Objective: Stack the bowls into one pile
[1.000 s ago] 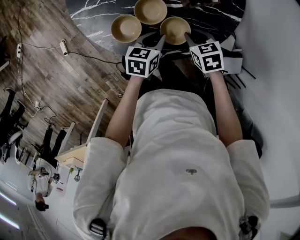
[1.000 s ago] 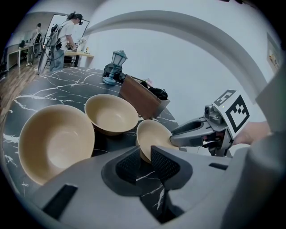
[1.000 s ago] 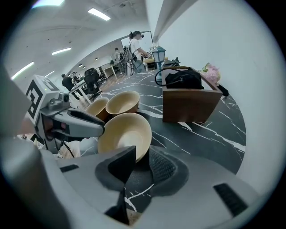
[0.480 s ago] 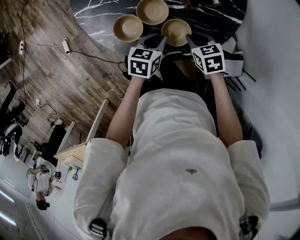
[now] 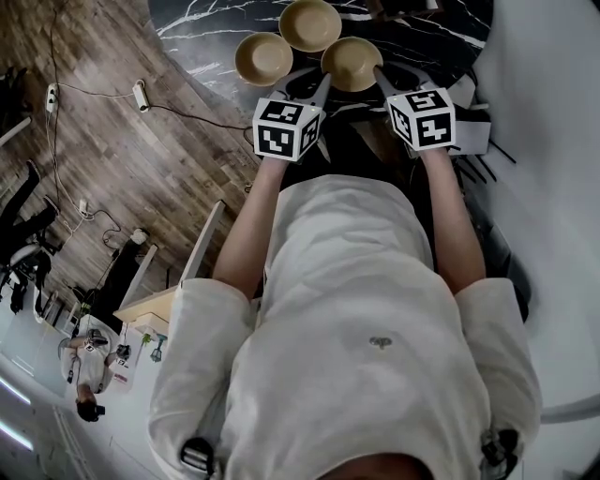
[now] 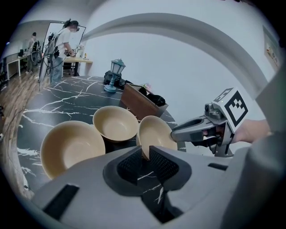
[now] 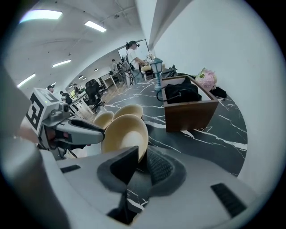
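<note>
Desk: black stone with white veins, rounded near edge, wooden floor to its left.
Bowls: three tan ones, all upright and unstacked; the near bowl sits at the right, the left bowl just beside it, the far bowl behind the two, the rims close together.
Around: a wooden box holding a black bag stands right of and beyond the bowls, with pink flowers behind it and a small lantern farther back.
In the way: nothing lies between the claws and the near bowl.
Left claw: released, jaws apart and just closing, with the near bowl's left rim between them.
Right claw: released too, jaws just closing round the same bowl's right rim; a gap shows beside the rim.
Arms: both forearms reach forward from the chest, claws tilted down and forward, meeting the bowl from either side.
</note>
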The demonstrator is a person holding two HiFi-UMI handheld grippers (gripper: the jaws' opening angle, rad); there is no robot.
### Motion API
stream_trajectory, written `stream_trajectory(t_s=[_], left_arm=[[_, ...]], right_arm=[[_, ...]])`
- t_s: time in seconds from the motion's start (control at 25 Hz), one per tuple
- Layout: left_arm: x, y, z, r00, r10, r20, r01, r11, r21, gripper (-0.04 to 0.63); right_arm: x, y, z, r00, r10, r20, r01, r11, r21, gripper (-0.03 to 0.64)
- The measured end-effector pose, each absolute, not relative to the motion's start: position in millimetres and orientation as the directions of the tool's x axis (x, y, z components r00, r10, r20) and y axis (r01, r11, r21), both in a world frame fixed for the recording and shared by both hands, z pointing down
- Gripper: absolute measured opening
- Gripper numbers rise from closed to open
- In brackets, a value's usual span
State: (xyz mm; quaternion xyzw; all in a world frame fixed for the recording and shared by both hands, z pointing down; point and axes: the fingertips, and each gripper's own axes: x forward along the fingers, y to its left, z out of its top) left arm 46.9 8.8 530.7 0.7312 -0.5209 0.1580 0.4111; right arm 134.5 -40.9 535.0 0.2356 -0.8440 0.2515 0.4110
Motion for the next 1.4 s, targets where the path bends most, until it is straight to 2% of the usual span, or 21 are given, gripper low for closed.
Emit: stream_trajectory(t_s=[0.32, 0.68, 1.4], left_arm=[[19, 7, 496, 0.417, -0.673, 0.61, -0.883, -0.142, 0.447, 0.054], [-18, -11, 485, 0.46, -0.652, 0.604, -0.872, -0.202, 0.446, 0.054], [-52, -50, 506, 0.575, -0.504, 0.645, -0.818, -0.365, 0.445, 0.054]], right_arm=[[106, -44, 499, -0.596, -0.23, 0.769, -0.601, 0.763, -0.238, 0.063], [72, -55, 489, -0.58, -0.281, 0.765, -0.655, 0.719, -0.233, 0.064], [47, -61, 514, -0.498, -0.335, 0.8, -0.79, 0.557, -0.258, 0.072]])
